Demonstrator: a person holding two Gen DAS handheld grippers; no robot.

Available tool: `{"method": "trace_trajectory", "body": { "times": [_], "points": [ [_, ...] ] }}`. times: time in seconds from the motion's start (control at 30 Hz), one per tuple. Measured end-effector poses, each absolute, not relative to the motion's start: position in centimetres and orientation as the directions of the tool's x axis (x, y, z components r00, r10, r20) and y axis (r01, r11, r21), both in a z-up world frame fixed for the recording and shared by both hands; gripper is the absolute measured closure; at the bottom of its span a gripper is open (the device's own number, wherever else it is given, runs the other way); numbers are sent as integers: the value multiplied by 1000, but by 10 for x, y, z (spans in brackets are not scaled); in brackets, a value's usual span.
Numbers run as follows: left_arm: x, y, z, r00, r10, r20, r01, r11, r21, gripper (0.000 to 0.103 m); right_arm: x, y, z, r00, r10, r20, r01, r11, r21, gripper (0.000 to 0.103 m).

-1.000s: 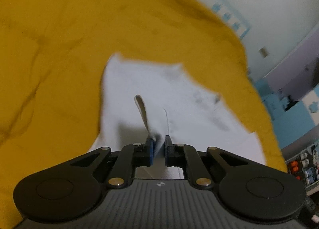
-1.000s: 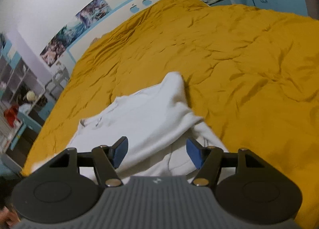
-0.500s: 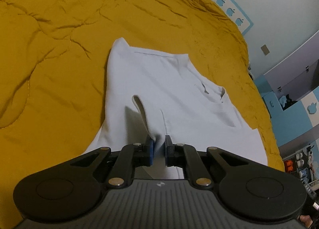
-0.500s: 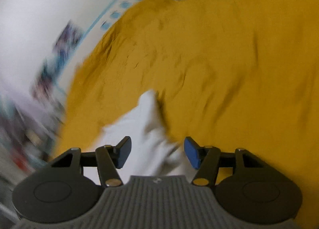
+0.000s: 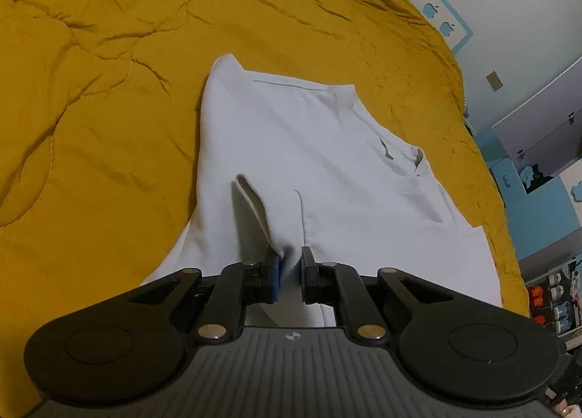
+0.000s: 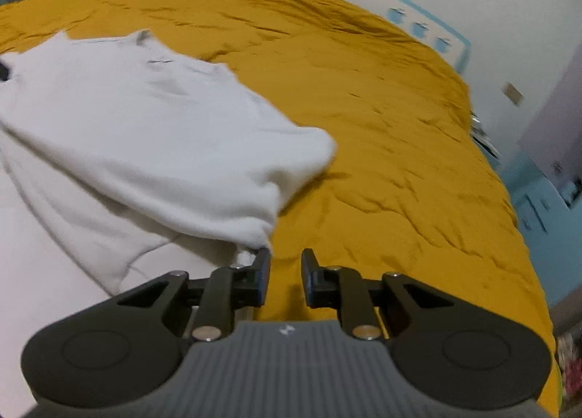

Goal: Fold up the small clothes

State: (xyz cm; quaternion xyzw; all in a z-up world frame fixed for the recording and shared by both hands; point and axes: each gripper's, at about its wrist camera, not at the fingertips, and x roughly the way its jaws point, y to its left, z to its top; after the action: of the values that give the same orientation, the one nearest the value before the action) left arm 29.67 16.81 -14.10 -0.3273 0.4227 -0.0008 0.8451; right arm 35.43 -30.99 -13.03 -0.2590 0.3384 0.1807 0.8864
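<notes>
Left gripper (image 5: pixel 289 274) clamped, right gripper (image 6: pixel 285 281) empty

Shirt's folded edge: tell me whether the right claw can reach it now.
Probably yes: the shirt lies beside the right claw with nothing between, but its jaws have just been closing on empty space and must reopen.

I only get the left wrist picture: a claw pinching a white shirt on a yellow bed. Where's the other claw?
Observer: The right claw sits over the yellow bedspread, right beside a corner of the white shirt.
Operator: Holding anything?
Observer: No. Its jaws have just been closing; only bedspread shows in the narrow gap between them.
Operator: How's the shirt there?
Observer: Its folded top layer bulges up over the lower layer.
</notes>
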Motion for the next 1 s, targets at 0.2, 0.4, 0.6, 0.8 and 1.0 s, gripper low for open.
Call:
{"method": "trace_trajectory", "body": {
  "times": [0.2, 0.4, 0.6, 0.8, 1.0],
  "points": [
    [299, 167, -145, 636, -282, -718, -281, 783, -556, 92, 346, -301, -124, 678, 173, -715, -573, 733, -366, 91],
    [299, 167, -148, 632, -284, -721, -288, 778, -558, 92, 361, -297, -131, 657, 196, -728, -590, 735, -335, 90],
    [293, 170, -140, 664, -272, -697, -281, 772, -569, 91, 358, -304, -120, 680, 195, -707, -527, 800, -287, 103],
    [278, 168, -122, 697, -249, -672, -264, 783, -563, 91, 328, -296, -102, 687, 197, -700, -545, 776, -316, 103],
    [287, 171, -147, 629, -250, -736, -286, 806, -519, 90, 343, -296, -147, 674, 38, -738, -497, 763, -414, 103]
  ]
}}
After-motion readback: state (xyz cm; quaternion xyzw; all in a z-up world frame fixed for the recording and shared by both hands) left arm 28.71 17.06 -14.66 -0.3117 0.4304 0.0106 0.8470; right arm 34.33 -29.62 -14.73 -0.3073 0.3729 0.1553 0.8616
